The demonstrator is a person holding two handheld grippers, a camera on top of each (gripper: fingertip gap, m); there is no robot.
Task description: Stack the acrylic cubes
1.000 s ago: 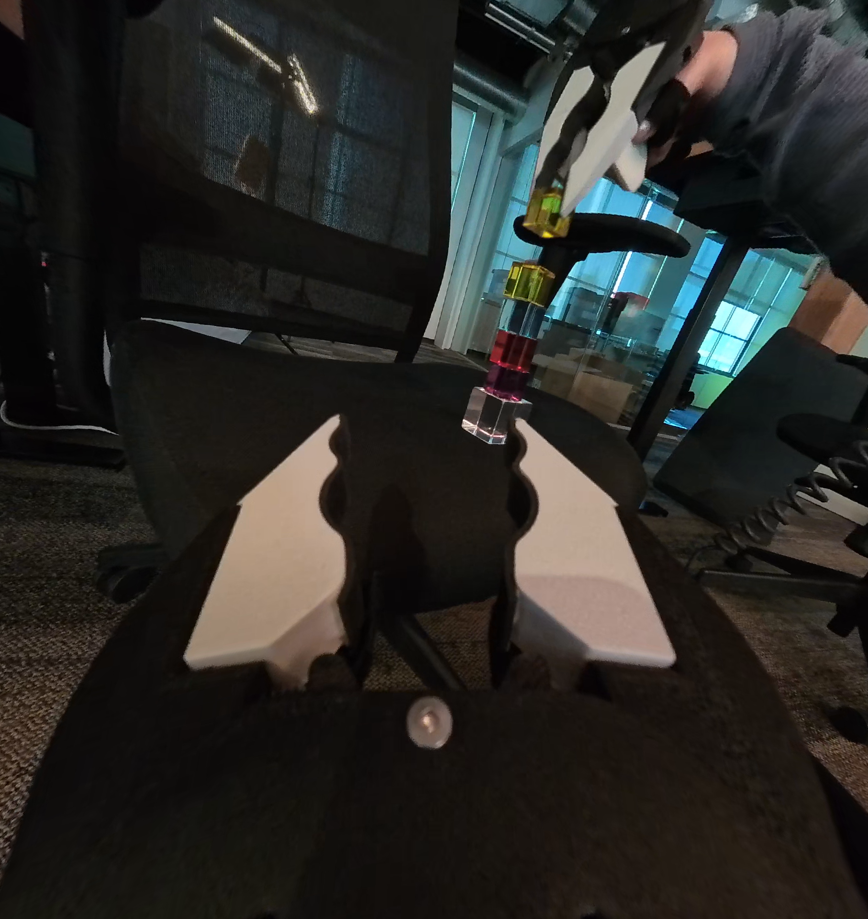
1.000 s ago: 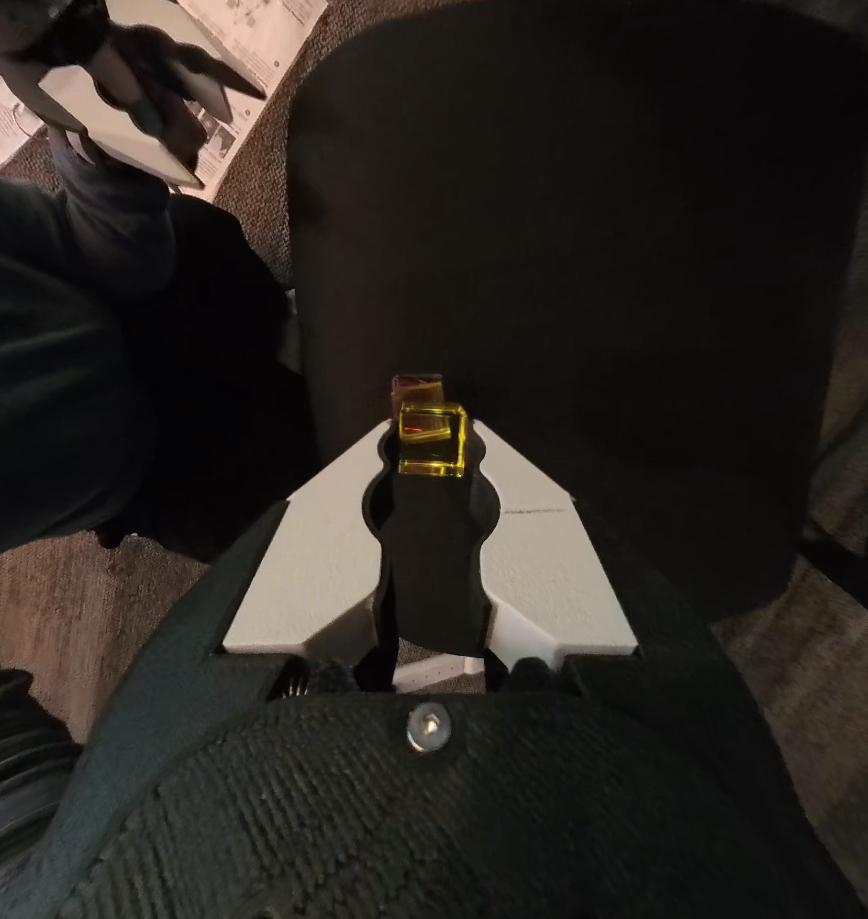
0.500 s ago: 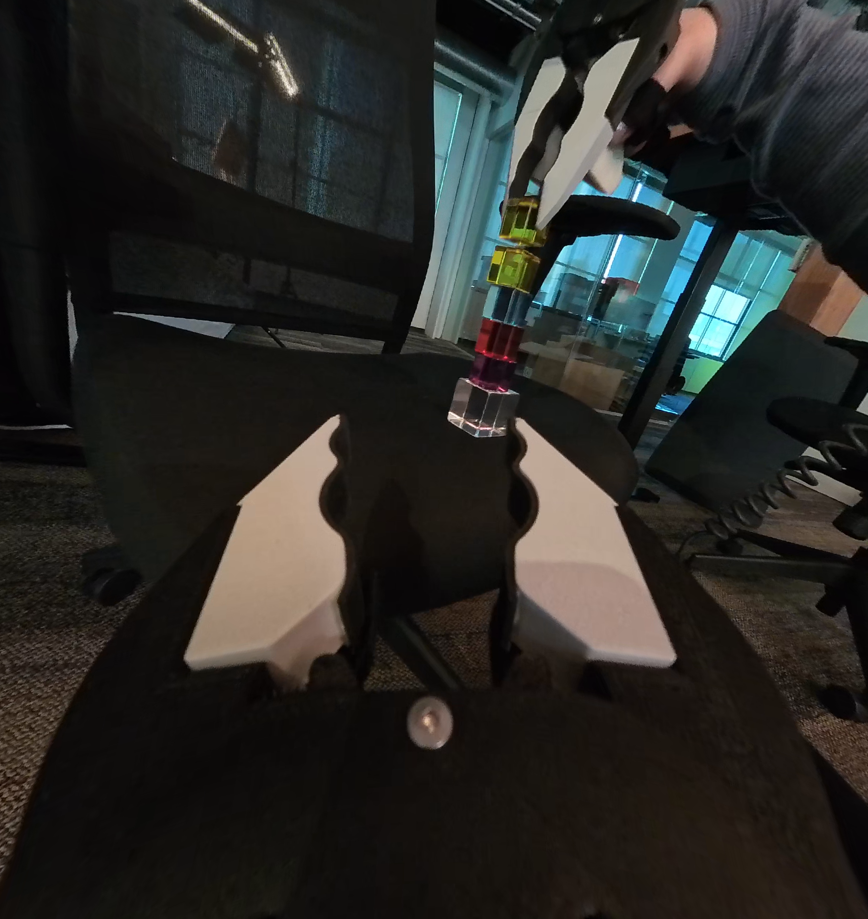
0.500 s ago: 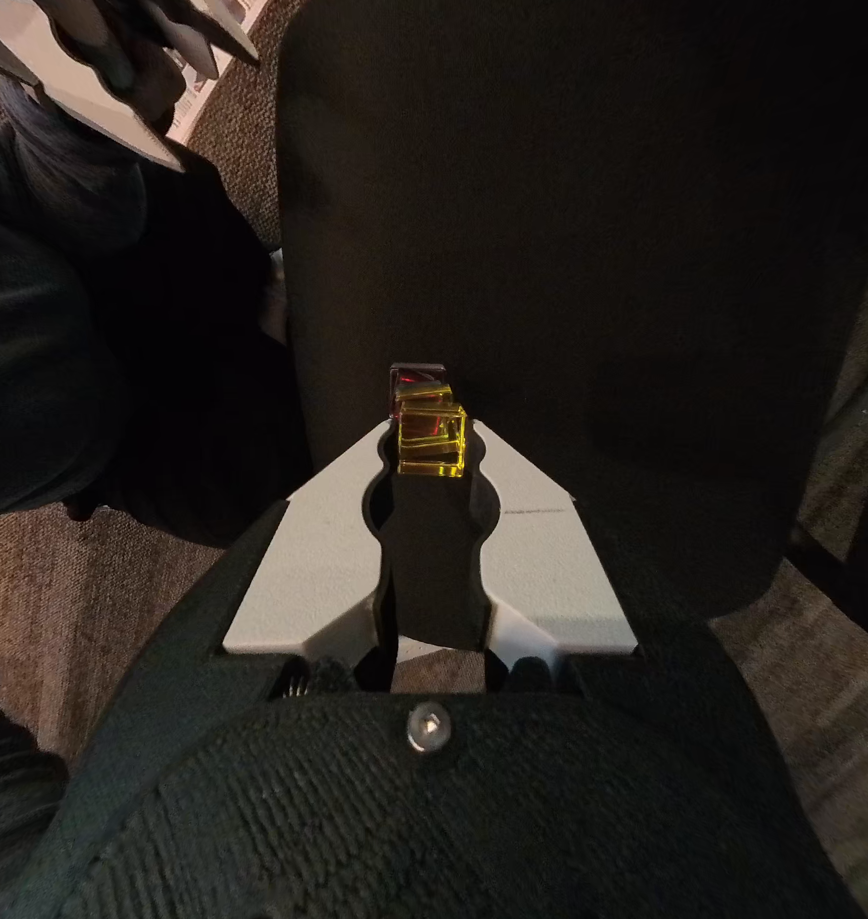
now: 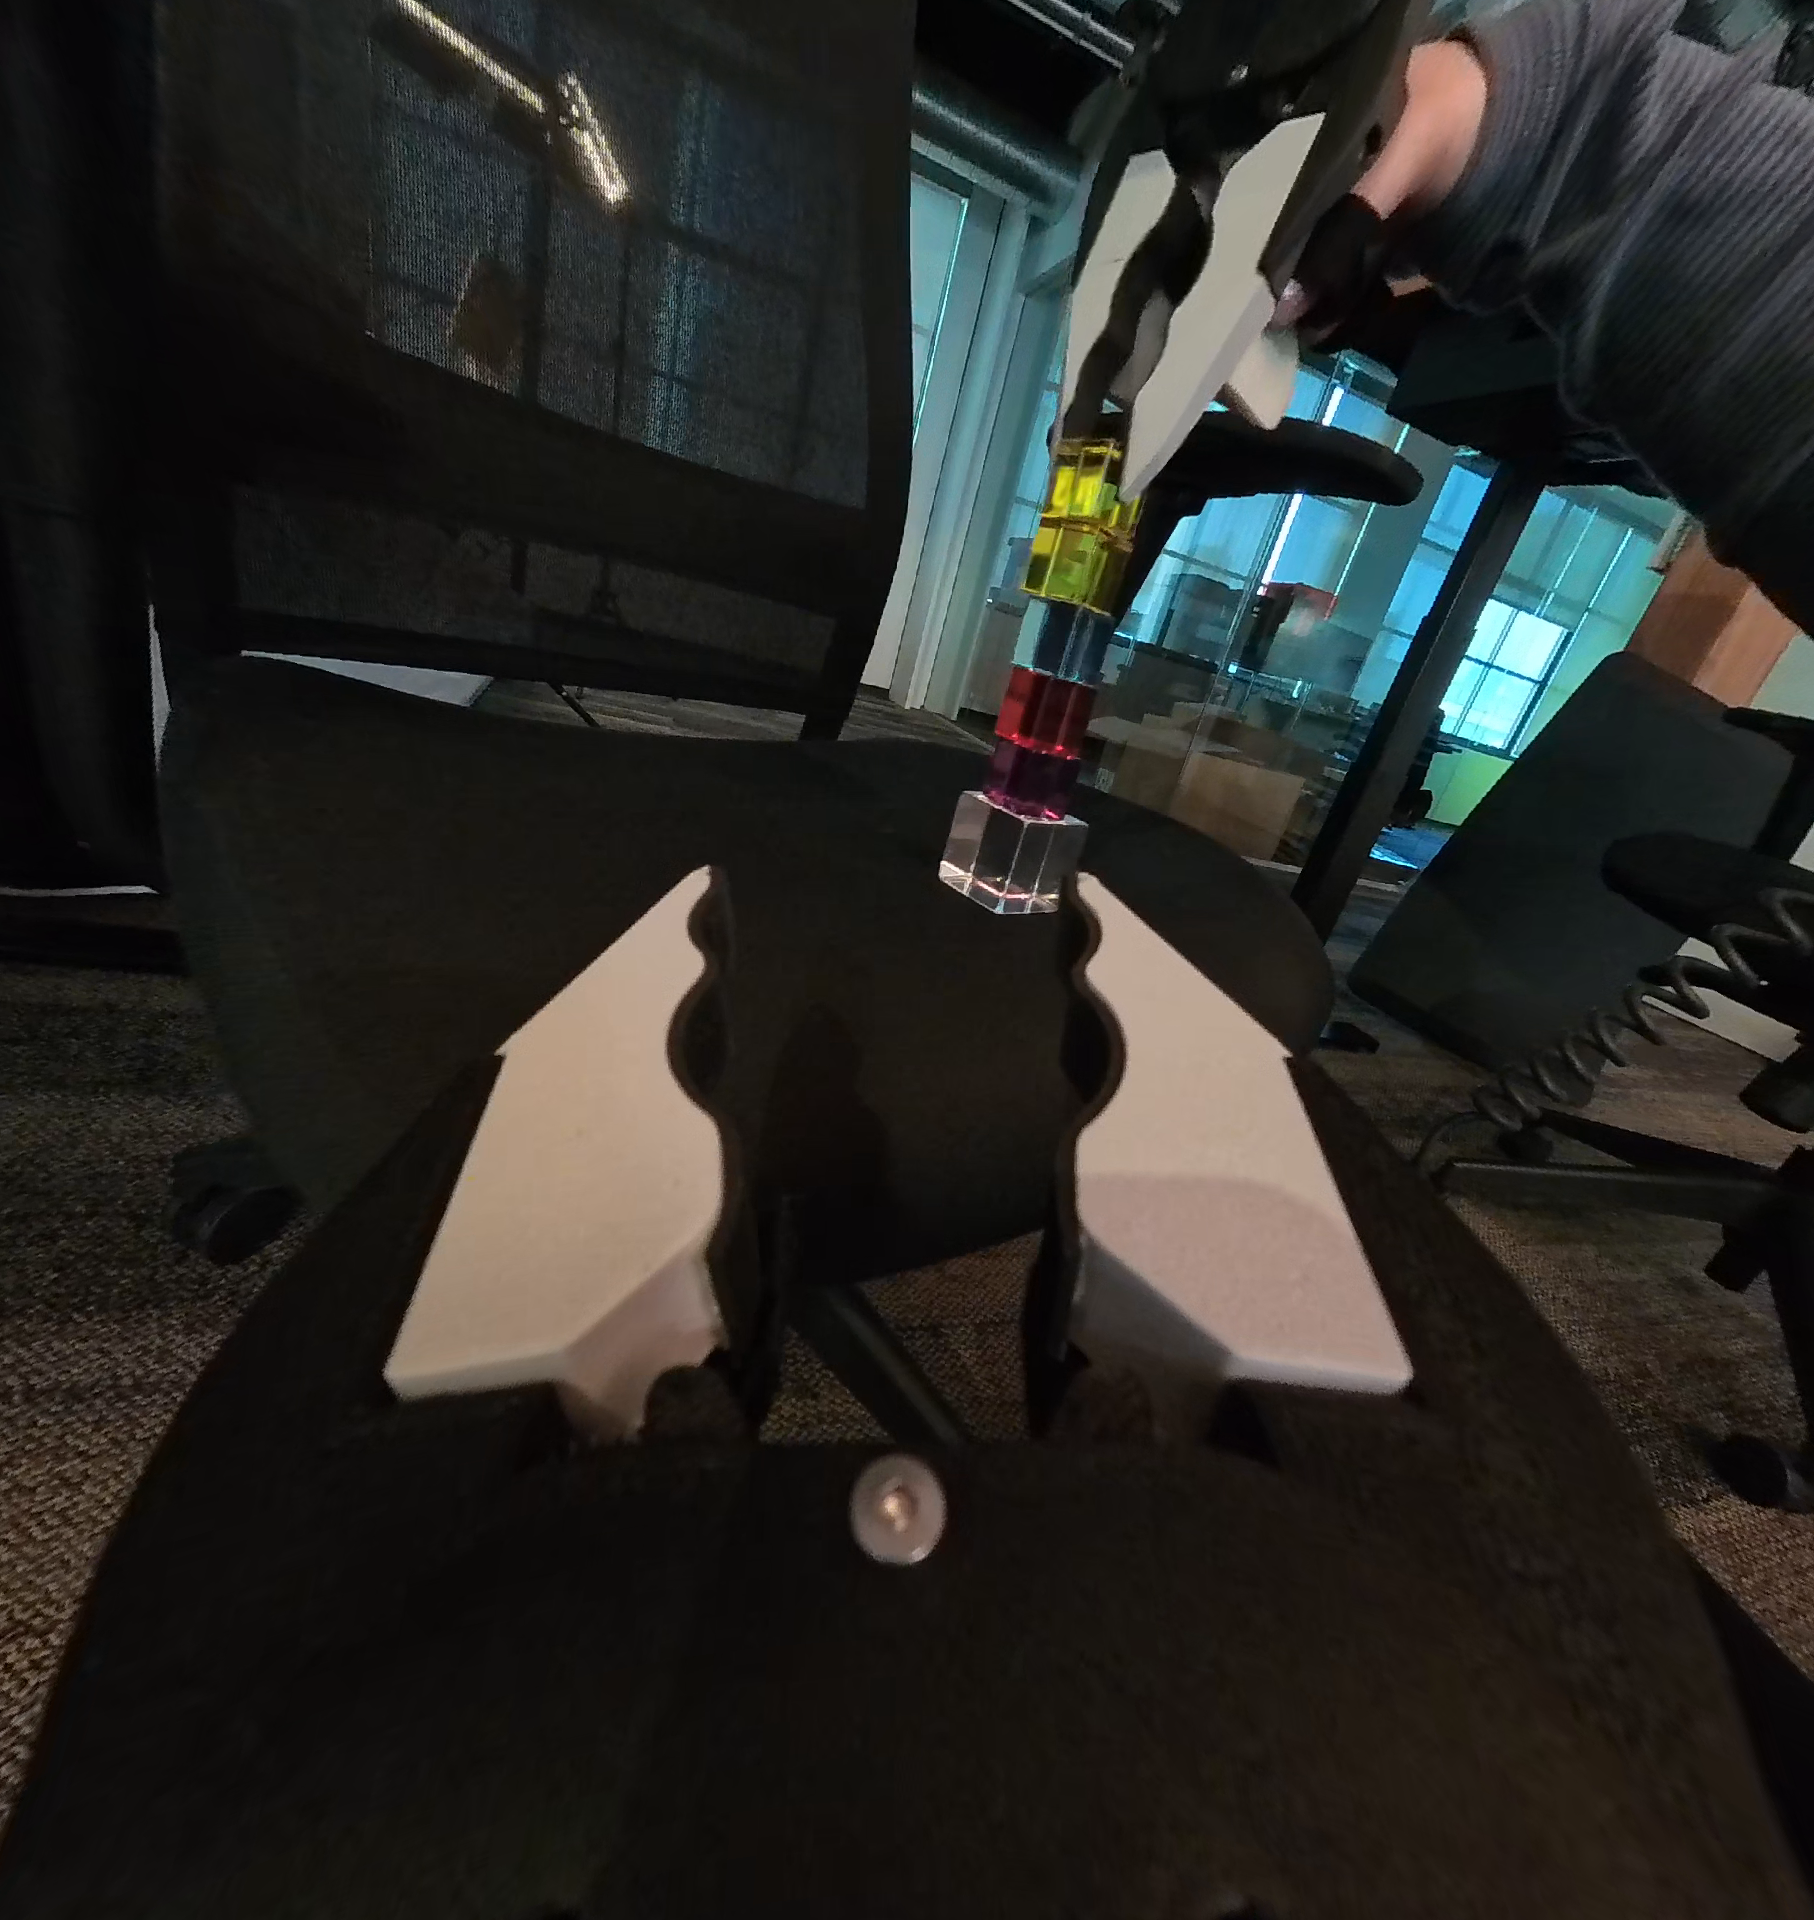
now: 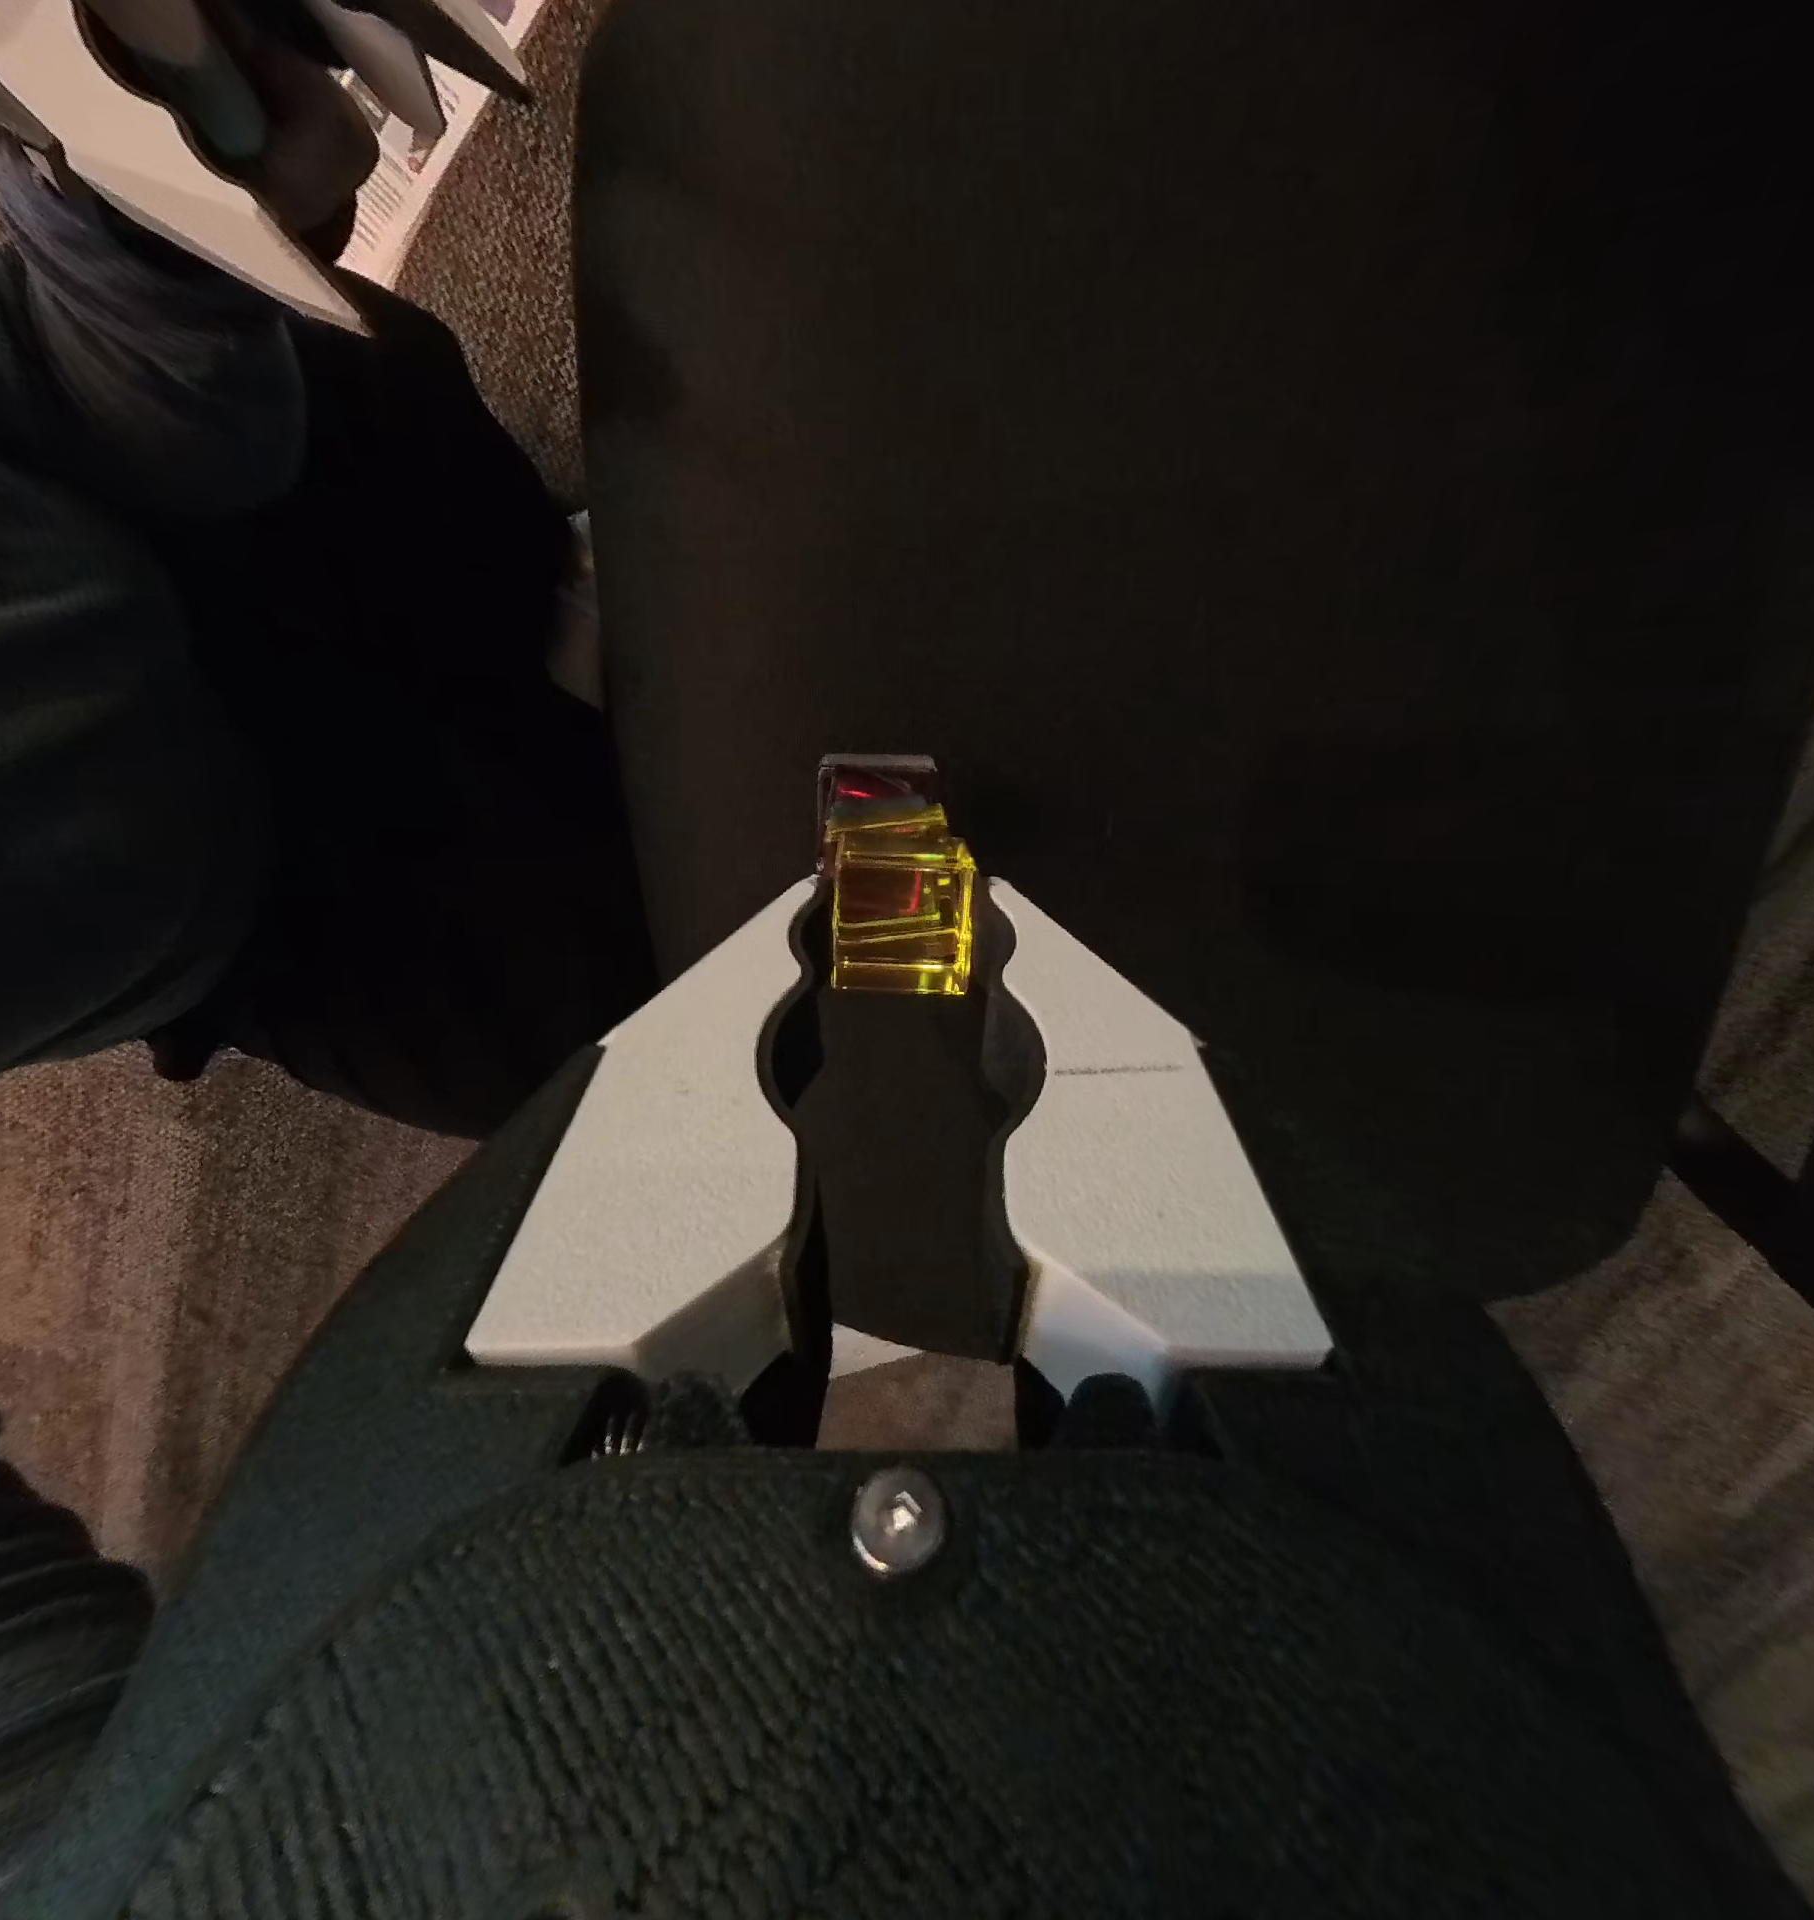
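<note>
Right now, by part:

Right gripper (image 6: 903,914): its jaws are closed on a yellow cube (image 6: 903,920), one fingertip on each side face, so the top and bottom faces stay free. It points straight down from above, which keeps the cube level.

Held cube's place: at the very tips of the right gripper, resting on or just over a second yellow cube (image 5: 1074,556); whether the two faces fully touch cannot be told.

Tower (image 5: 1038,727): directly under the right gripper's tips. Below the yellow ones come a bluish clear cube, a red cube (image 5: 1043,712), a purple cube (image 5: 1033,777) and a larger clear cube (image 5: 1007,862) at the base. The wider base probably steadies the column; the cubes sit slightly twisted against one another.

Left gripper (image 5: 892,894): jaws wide apart, nothing between them. It sits low and level, aimed across the seat. The clear base cube stands just beyond its right fingertip (image 5: 1085,914), near it; contact cannot be told.

Chair seat (image 5: 570,852): dark fabric, bearing the tower, ahead of the left gripper and below the right one.

Farther out: mesh chair back (image 5: 570,312) behind the seat, carpet (image 5: 51,1091) around it, another office chair (image 5: 1661,935) to the left gripper's right, sheets of paper (image 6: 446,104) on the floor.
</note>
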